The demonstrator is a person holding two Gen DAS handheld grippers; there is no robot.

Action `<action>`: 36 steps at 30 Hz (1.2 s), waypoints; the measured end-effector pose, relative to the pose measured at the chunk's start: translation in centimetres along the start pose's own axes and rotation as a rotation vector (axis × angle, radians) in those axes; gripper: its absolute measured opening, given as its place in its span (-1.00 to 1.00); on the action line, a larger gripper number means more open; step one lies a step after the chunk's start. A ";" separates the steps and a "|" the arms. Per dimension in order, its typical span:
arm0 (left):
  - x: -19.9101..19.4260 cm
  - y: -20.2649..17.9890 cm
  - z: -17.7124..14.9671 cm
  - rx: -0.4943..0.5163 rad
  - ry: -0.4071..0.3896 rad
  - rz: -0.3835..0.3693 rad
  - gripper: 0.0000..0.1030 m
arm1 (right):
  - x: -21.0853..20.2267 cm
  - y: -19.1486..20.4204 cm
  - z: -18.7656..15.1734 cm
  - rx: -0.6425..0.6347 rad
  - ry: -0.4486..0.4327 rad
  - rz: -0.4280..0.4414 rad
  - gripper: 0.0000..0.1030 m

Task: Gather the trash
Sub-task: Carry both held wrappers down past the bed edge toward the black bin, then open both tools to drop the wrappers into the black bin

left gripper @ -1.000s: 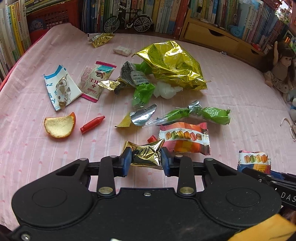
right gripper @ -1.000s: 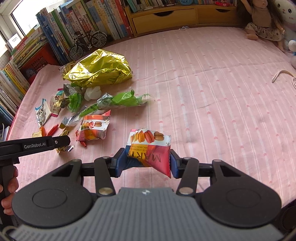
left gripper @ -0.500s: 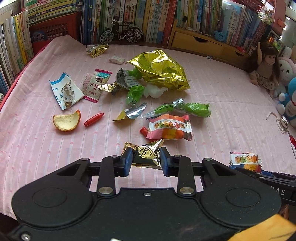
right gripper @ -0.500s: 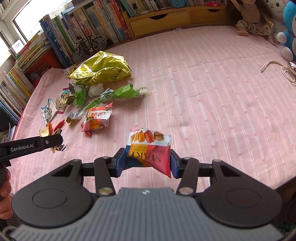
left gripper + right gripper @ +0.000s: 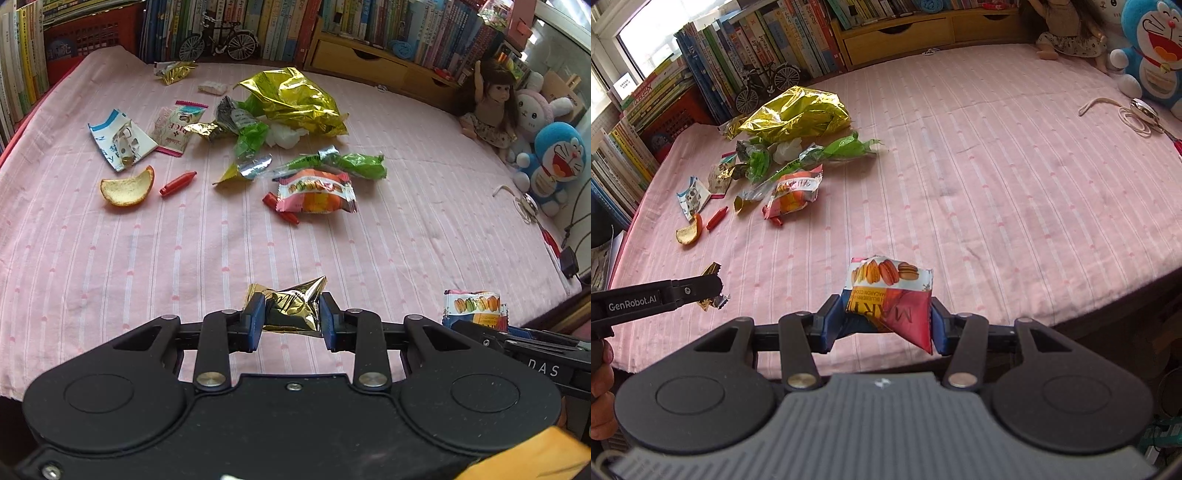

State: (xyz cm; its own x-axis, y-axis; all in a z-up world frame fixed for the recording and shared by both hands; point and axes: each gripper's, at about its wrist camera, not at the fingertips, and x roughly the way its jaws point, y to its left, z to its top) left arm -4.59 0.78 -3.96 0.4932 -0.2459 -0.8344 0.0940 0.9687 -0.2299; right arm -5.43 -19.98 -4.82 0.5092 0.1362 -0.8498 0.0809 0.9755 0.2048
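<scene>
My left gripper [image 5: 291, 321] is shut on a crumpled gold foil wrapper [image 5: 291, 306], held above the near part of the pink bedspread [image 5: 110, 258]. My right gripper [image 5: 882, 325] is shut on a macaron snack packet [image 5: 890, 291], also lifted near the bed's front edge. In the left wrist view that packet [image 5: 474, 306] shows at the lower right. In the right wrist view the left gripper [image 5: 709, 291] shows at the left with the gold wrapper. More trash lies farther back: a big gold foil bag [image 5: 295, 99], green wrappers [image 5: 347, 164], a second macaron packet [image 5: 317, 192], an orange peel [image 5: 127, 184].
Bookshelves [image 5: 258, 22] and a model bicycle [image 5: 218, 40] line the far side. A doll [image 5: 487, 107] and plush toys [image 5: 557, 162] sit at the right, with a cord and keys [image 5: 524, 203] beside them. A hand [image 5: 600, 398] holds the left gripper's grip.
Both grippers have drawn back toward the bed's near edge and risen a little, each keeping its wrapper. The trash pile now looks farther away.
</scene>
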 end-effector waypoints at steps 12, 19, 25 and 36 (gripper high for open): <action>-2.2 -1.7 -8.9 -0.241 0.000 0.105 -0.43 | -1.3 0.3 -3.9 -0.289 0.083 0.177 0.06; 0.3 -2.3 -14.8 -0.298 0.069 0.167 -0.42 | 1.3 -1.2 -7.5 -0.350 0.187 0.223 0.08; 2.9 -2.6 -19.1 -0.323 0.122 0.191 -0.41 | 3.8 -2.2 -10.6 -0.405 0.253 0.240 0.12; 6.0 -3.8 -21.6 -0.247 0.138 0.264 0.03 | 7.3 -3.0 -13.2 -0.399 0.283 0.216 0.52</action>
State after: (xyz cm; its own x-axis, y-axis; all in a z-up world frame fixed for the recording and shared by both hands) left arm -20.64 -5.16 -18.90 0.3500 -0.0084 -0.9367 -0.2403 0.9657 -0.0984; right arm -13.26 -19.60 -18.09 0.2231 0.3292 -0.9175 -0.3603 0.9024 0.2362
